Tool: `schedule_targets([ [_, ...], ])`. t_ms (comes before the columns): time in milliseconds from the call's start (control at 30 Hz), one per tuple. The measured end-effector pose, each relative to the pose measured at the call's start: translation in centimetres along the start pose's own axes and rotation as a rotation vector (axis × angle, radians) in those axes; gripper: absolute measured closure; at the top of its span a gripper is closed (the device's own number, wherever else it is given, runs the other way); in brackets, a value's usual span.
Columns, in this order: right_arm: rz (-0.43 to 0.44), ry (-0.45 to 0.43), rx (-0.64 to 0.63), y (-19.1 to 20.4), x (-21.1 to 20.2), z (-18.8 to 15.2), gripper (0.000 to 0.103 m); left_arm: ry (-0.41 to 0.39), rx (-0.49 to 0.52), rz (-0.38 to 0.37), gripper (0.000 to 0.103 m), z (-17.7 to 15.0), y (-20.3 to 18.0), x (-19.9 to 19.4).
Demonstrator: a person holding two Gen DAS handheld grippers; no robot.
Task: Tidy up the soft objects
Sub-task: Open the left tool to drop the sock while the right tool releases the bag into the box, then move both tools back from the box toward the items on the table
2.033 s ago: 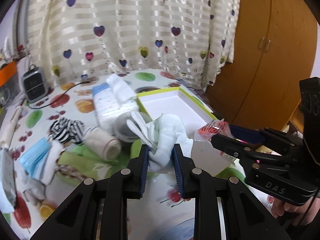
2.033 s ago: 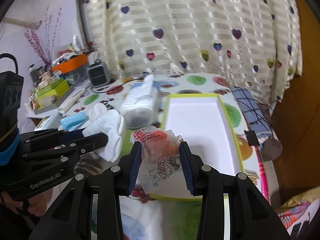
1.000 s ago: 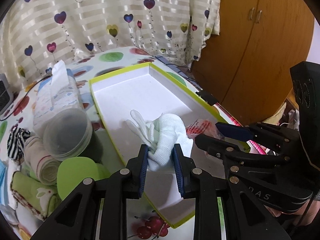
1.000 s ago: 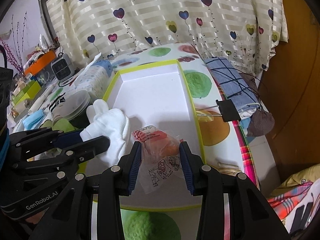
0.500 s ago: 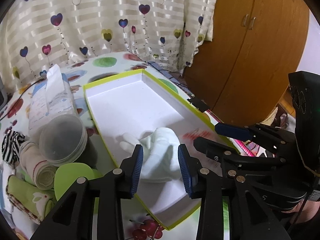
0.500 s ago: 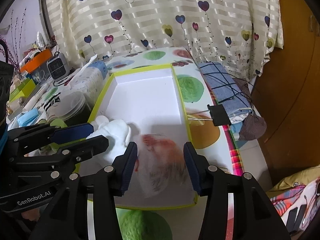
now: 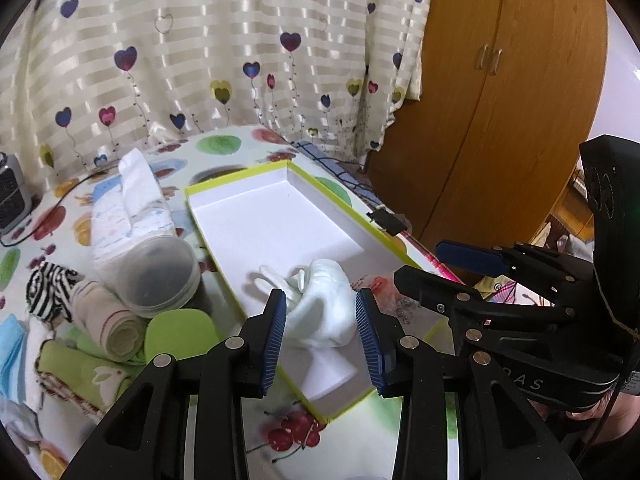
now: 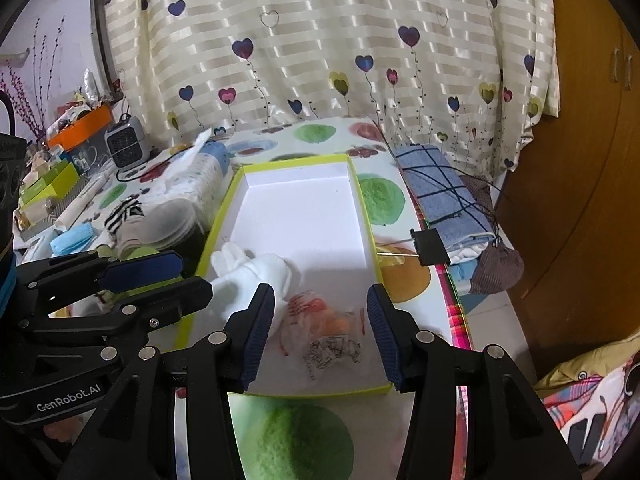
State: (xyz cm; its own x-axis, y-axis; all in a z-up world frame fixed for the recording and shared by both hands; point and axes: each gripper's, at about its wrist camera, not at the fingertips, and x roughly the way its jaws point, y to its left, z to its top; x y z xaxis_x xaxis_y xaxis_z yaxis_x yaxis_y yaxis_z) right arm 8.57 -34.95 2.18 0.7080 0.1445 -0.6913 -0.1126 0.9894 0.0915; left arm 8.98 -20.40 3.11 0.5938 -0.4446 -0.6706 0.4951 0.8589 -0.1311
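Now both the left hand-held gripper [image 7: 321, 330] and the right hand-held gripper [image 8: 321, 330] are released; the white glove [image 7: 324, 308] and the plastic packet [image 8: 325, 326], left near the box [image 8: 362, 196] front edge, could be snagged.

A home room, likely a bedroom: heart-patterned curtain [image 8: 320, 48], wooden wardrobe [image 7: 500, 100], fruit-print cloth on the surface [image 8: 320, 136], small heater [image 8: 126, 146], cluttered shelf items

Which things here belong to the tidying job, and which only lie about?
Job: white gloves, clear plastic packet, green-rimmed box, rolled cloth.
Lying about: small heater, binder clip, curtain.
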Motion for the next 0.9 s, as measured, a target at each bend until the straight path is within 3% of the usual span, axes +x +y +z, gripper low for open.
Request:
schedule_targets([
  [467, 0.009, -0.061, -0.073, 4.1, -3.9, 0.3, 0.053, -0.079, -0.035, 0.017, 0.068, -1.3, 1.5, -5.4],
  [900, 0.056, -0.067, -0.153, 8.2, -4.7, 0.0, 0.053, -0.11, -0.096, 0.065, 0.068, -3.1, 4.2, -8.1],
])
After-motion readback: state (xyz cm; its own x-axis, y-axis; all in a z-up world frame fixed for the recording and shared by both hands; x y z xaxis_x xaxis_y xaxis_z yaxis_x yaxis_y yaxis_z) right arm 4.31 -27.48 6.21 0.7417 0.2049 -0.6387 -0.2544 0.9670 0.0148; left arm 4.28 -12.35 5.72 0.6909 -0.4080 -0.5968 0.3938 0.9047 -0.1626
